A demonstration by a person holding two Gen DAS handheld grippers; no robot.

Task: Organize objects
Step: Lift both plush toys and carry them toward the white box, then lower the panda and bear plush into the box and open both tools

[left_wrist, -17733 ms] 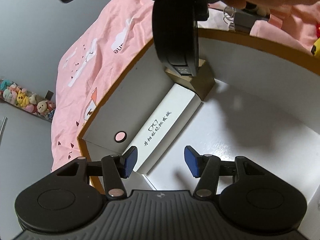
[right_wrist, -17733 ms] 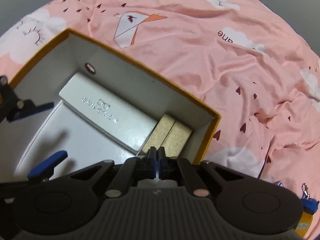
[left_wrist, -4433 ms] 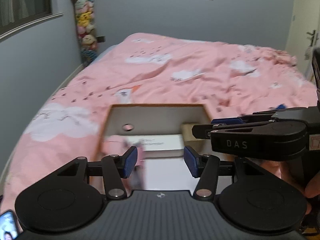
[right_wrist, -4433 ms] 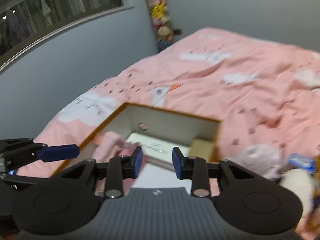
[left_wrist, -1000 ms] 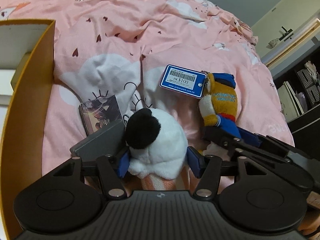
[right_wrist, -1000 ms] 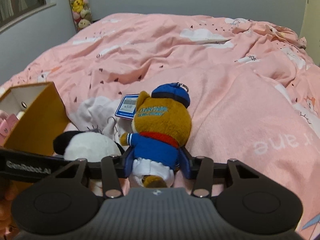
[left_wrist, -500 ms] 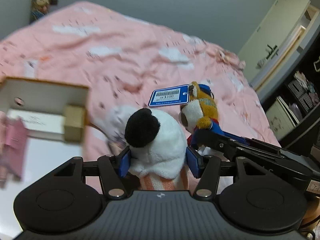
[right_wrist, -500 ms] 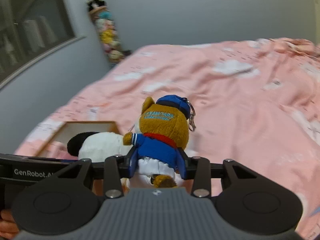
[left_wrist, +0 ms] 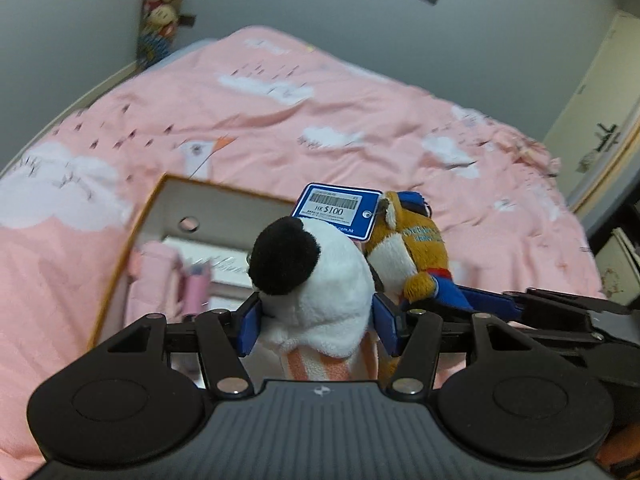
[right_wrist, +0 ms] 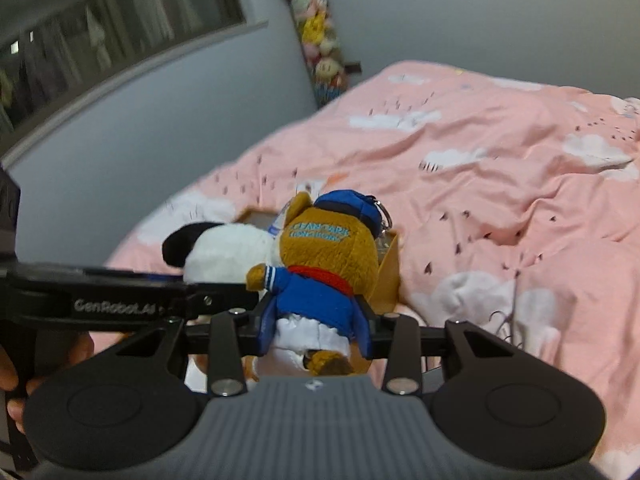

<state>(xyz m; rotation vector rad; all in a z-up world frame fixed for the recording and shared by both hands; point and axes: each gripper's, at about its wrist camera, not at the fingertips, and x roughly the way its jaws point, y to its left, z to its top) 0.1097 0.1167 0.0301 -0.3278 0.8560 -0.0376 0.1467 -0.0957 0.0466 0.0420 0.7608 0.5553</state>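
Note:
My left gripper [left_wrist: 318,326] is shut on a white plush toy [left_wrist: 320,288] with a black ear and an orange striped base. It hangs in the air over the near end of an open cardboard box [left_wrist: 120,264]. My right gripper [right_wrist: 316,330] is shut on a brown bear plush [right_wrist: 326,264] in a blue jacket and cap. The bear [left_wrist: 416,256] with its blue price tag [left_wrist: 336,210] shows just right of the white plush. Inside the box lie a pink cloth item [left_wrist: 160,280] and a white case [left_wrist: 224,264].
The box [right_wrist: 386,276] rests on a bed with a pink cloud-print cover [left_wrist: 360,128]. A white crumpled item [right_wrist: 480,300] lies on the cover right of the box. Grey walls, a hanging row of plush toys [right_wrist: 320,40] and a cabinet [left_wrist: 600,128] stand around the bed.
Both grippers have risen off the bed with their plush toys and swung left towards the box. The box interior has come into view under the left gripper.

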